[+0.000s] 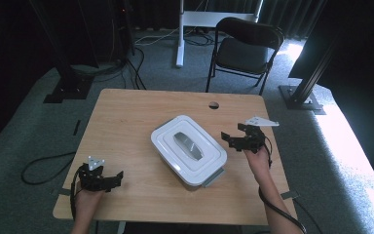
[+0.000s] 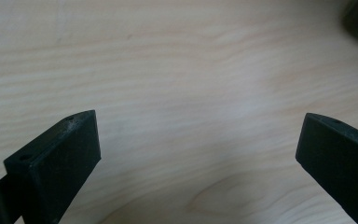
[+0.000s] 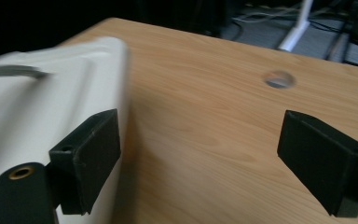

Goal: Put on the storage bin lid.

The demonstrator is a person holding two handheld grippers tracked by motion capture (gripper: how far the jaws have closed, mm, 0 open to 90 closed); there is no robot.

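I am working over the wooden table point(image 1: 126, 117), where the white lidded box point(image 1: 189, 148) is sitting mid-table. My right gripper point(image 1: 233, 138) is hovering just beside it, jaws wide and empty, risking knocking it askew. My left gripper point(image 1: 113, 179) is waiting apart, wide too.

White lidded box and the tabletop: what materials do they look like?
White rectangular lidded box: probably moulded plastic, smooth with a slight sheen, rounded corners, grey inset handle. Light wooden tabletop: wood or wood-look laminate, matt, with visible grain lines; which one is unclear.
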